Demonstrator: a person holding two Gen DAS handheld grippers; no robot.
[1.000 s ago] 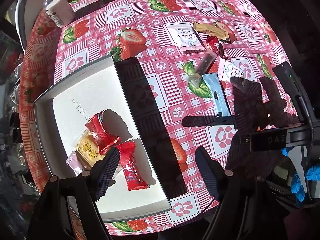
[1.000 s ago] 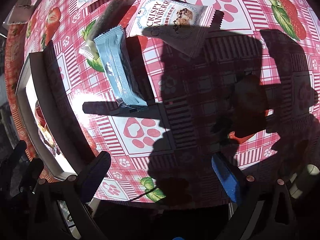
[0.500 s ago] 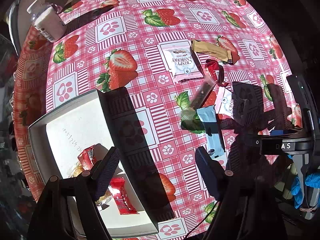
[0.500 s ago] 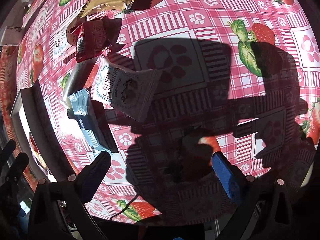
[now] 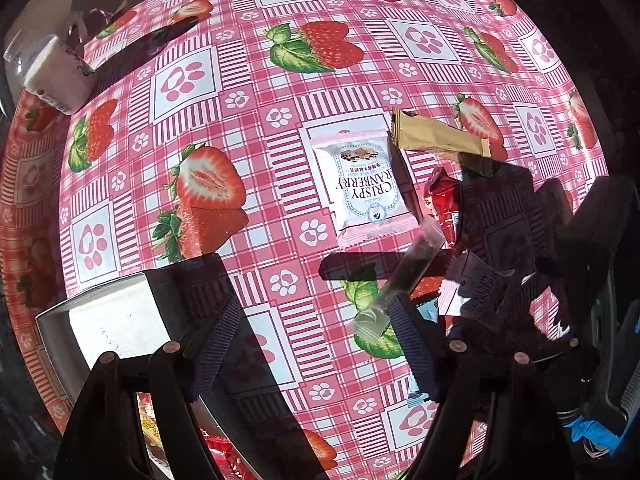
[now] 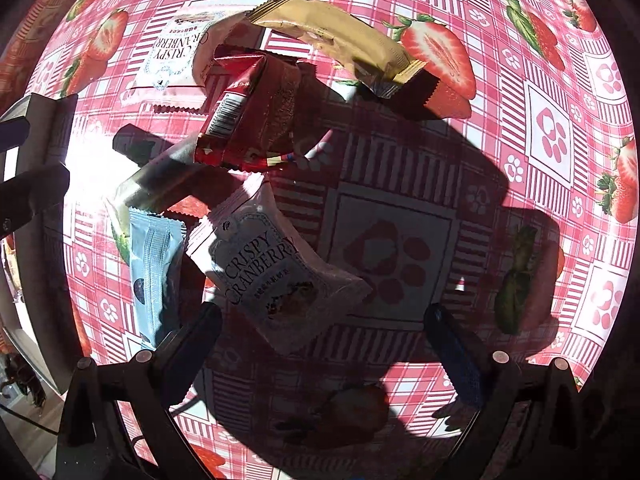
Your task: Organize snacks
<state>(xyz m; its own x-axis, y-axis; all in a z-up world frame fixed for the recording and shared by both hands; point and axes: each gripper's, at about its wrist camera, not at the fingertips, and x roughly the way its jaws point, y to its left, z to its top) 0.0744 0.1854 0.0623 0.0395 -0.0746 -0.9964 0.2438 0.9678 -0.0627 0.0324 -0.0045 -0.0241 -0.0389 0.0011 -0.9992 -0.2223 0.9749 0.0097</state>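
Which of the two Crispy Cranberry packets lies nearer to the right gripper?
The shaded Crispy Cranberry packet, beside the light blue bar, just ahead of the open right gripper. The other Crispy Cranberry packet lies farther off, sunlit, beyond the red wrapper.
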